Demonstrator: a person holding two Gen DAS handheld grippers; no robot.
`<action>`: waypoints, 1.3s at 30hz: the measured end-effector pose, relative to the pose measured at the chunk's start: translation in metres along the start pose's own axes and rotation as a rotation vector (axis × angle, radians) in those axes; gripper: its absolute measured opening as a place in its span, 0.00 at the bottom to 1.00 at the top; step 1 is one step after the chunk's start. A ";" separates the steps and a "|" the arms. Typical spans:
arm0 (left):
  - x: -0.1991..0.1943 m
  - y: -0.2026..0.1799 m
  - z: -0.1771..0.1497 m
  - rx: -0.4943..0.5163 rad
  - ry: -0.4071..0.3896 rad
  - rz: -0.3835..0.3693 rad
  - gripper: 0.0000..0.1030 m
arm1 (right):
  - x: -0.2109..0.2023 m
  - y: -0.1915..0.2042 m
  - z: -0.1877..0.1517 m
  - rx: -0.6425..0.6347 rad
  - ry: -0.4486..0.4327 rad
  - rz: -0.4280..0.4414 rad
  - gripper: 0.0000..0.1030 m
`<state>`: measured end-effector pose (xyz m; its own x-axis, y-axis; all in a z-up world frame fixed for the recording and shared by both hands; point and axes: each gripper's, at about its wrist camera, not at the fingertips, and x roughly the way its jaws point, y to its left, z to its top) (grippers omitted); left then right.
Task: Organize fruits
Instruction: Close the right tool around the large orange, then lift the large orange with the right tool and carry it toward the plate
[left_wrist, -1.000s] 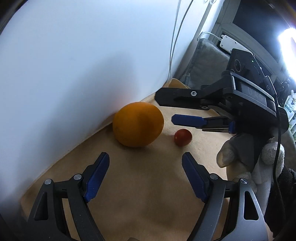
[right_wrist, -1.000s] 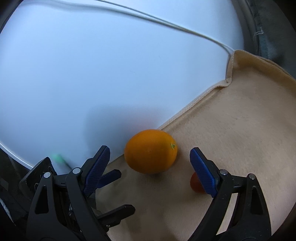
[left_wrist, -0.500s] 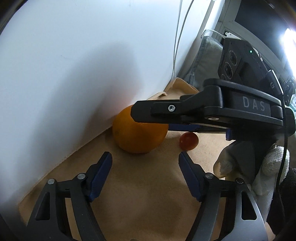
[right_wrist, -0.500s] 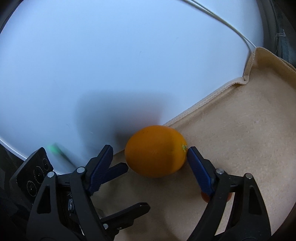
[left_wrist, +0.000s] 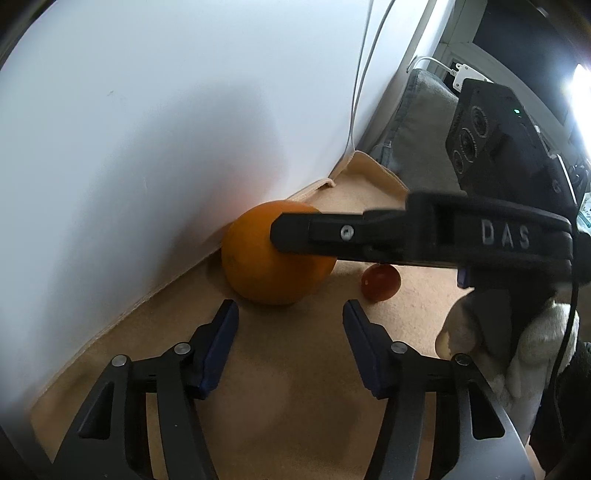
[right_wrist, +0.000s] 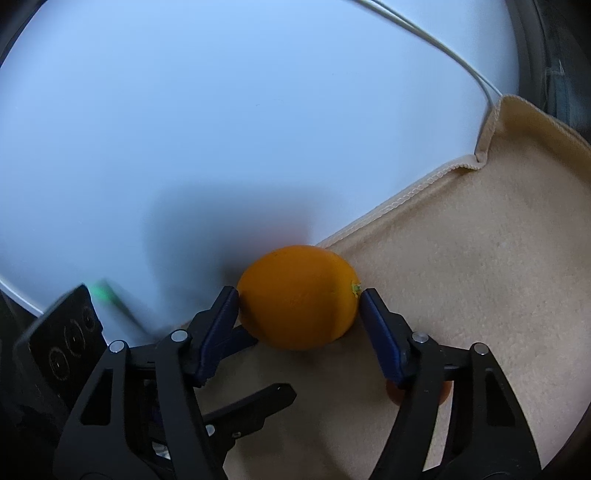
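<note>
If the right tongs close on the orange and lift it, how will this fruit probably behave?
The round, smooth-skinned orange would probably roll on the beige felt mat if nudged, since nothing blocks its open side. It sits between the blue pads of the right tongs, at its widest part, so a centred grip seems likely. Its skin looks firm, though it may slip if squeezed lightly.

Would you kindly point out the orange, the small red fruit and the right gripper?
orange (right_wrist: 299, 297), right wrist view, middle of its peel
small red fruit (left_wrist: 381, 283), left wrist view, its front face
right gripper (right_wrist: 299, 299), right wrist view, midway between fingertips
</note>
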<state>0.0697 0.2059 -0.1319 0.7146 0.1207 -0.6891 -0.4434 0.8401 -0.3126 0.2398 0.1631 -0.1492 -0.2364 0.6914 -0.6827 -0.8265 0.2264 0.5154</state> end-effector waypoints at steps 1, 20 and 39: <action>0.000 0.000 0.000 0.005 0.000 -0.001 0.54 | -0.002 0.002 0.000 -0.011 -0.001 -0.002 0.64; 0.007 -0.001 0.001 -0.006 0.028 0.009 0.52 | 0.005 0.011 0.005 -0.001 0.020 -0.002 0.73; -0.009 -0.002 0.006 -0.027 0.002 0.029 0.51 | -0.009 0.025 -0.013 -0.004 -0.029 0.004 0.66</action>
<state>0.0677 0.2064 -0.1215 0.7001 0.1440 -0.6994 -0.4788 0.8214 -0.3101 0.2143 0.1535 -0.1366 -0.2249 0.7118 -0.6654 -0.8279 0.2206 0.5157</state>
